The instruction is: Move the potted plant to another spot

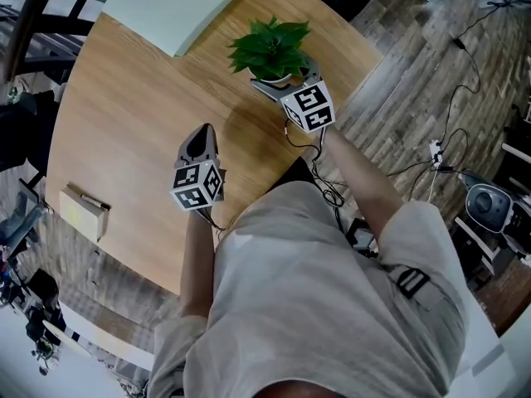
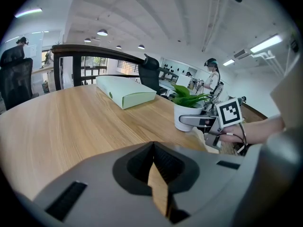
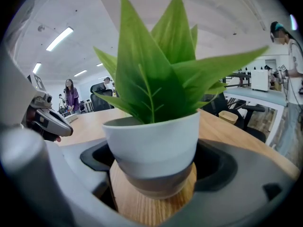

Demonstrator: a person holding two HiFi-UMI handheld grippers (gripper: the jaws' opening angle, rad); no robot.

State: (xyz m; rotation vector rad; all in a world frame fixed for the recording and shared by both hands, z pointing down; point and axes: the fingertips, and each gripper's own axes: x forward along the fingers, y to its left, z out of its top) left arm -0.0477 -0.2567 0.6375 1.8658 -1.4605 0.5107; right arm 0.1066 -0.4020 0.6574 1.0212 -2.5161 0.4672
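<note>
Person wore a loose beige short-sleeved top (image 1: 315, 297) with a black strap and buckle (image 1: 412, 282) on the right sleeve, forearms bare below the sleeves. Left gripper (image 1: 202, 133) and right gripper (image 1: 286, 81) both had smooth grey moulded shells with dark ridged pads (image 2: 165, 162) inside the jaws and dark rectangular slots (image 2: 66, 200) on top, and each carried a cube (image 1: 198, 185) faced with black-and-white square markers. Thin black cables (image 1: 319, 168) looped off the right gripper's cube in loose coils — a shorter one trailed from the left.
</note>
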